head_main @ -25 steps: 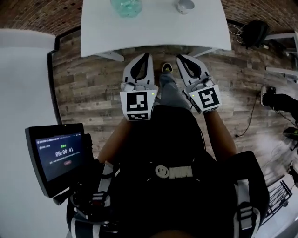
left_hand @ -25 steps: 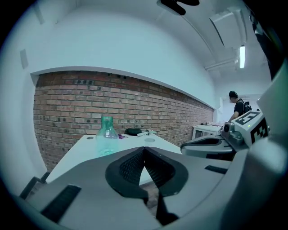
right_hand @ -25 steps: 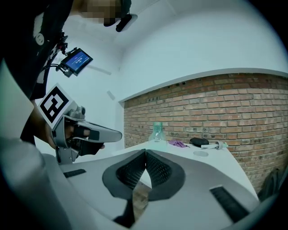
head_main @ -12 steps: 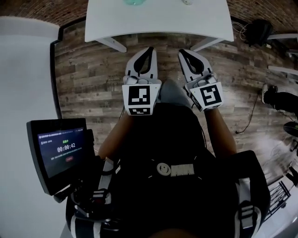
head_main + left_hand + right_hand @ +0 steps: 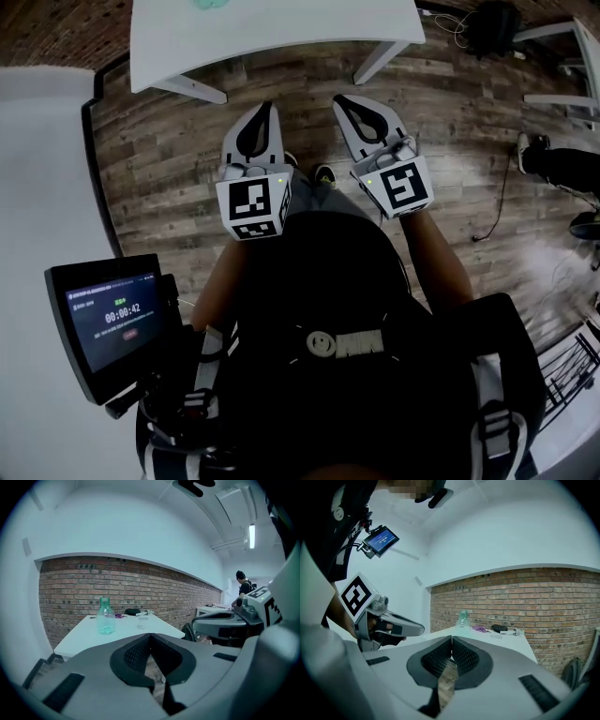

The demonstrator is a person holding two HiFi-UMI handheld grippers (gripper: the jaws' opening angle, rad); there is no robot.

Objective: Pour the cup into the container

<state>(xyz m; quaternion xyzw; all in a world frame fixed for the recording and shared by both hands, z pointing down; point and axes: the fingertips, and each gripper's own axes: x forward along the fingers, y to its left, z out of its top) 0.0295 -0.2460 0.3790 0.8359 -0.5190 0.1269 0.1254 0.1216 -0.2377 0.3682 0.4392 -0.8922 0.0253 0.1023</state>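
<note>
This looks like a lab-like workroom or open office: red exposed-brick wall [image 5: 117, 588] on the far side, grey wood-plank floor [image 5: 169, 159], plain white rectangular counter [image 5: 281, 37], ceiling strip light [image 5: 251, 535], and another white desk [image 5: 212, 607] far right.

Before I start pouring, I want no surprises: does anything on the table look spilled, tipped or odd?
Nothing stands out. The bottle and small cup stand upright on the white table, no spill visible.

The head view's top edge cuts off the bottle [image 5: 210, 3]; the cup [image 5: 142, 621] looks tiny
</note>
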